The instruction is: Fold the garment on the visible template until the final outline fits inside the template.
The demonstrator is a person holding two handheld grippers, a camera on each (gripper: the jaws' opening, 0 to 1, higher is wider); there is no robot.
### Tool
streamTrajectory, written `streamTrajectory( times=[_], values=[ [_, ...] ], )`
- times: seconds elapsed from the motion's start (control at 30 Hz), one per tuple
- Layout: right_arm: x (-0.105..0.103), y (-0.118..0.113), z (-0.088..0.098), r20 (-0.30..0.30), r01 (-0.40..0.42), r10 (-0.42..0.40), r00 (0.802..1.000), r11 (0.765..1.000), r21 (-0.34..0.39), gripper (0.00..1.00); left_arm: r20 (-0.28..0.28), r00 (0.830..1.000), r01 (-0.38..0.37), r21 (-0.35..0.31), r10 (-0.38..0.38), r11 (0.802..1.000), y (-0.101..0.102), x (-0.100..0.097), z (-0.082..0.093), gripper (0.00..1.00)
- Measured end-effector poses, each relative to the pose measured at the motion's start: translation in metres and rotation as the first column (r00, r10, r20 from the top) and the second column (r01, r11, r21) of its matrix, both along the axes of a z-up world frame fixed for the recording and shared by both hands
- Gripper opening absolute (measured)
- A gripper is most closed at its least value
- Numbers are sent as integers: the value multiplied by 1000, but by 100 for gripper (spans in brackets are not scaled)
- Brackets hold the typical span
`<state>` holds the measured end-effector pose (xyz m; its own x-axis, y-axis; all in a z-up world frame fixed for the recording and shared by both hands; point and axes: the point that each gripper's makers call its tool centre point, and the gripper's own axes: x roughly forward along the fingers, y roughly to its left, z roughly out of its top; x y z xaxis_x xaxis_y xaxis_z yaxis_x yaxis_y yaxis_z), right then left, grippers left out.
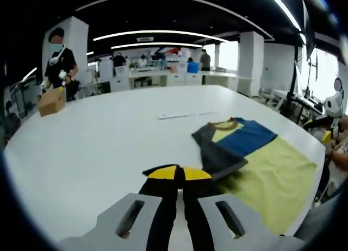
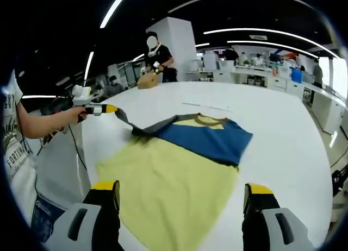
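Note:
A T-shirt [image 2: 174,175] lies flat on the white table [image 2: 283,153]. It is pale yellow with a blue chest panel [image 2: 209,139] and grey sleeves. In the left gripper view the T-shirt [image 1: 272,169] lies to the right, and my left gripper [image 1: 178,173] has its yellow tips pressed together on the grey sleeve [image 1: 220,158]. The right gripper view shows that left gripper [image 2: 109,108] at the left, shut on the grey sleeve [image 2: 136,129] and lifting it off the table. My right gripper [image 2: 182,190] stands open above the yellow lower half, with nothing between its tips.
A thin pale strip [image 1: 185,115] lies on the table beyond the shirt. At the far edge a person stands by a cardboard box [image 1: 51,101]. The table's near edge runs close to the shirt's hem [image 1: 304,207]. Workbenches and people stand in the background.

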<state>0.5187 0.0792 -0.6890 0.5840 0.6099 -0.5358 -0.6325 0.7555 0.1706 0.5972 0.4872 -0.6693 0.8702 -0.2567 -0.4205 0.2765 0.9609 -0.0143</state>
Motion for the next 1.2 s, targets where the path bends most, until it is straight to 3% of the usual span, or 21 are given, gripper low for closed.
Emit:
streamTrajectory(
  times=[0.37, 0.5, 0.87, 1.13, 1.2],
  values=[
    [0, -3, -1, -6, 7, -7, 1000, 1000, -12, 93, 3, 997, -77, 29, 77, 997, 37, -8, 2, 0],
    [-1, -4, -1, -6, 8, -8, 1000, 1000, -10, 94, 13, 989, -147, 52, 146, 988, 61, -9, 2, 0],
    [-3, -8, -4, -16, 17, -17, 1000, 1000, -20, 94, 1, 967, -253, 158, 256, 954, 109, -14, -21, 0],
    [-5, -12, -4, -22, 25, -25, 999, 999, -21, 94, -32, 955, -285, 180, 296, 941, 128, -14, -39, 0],
    [-6, -14, -5, -25, 28, -29, 999, 999, -25, 94, -45, 943, -318, 157, 328, 935, 136, -13, -45, 0]
  ],
)
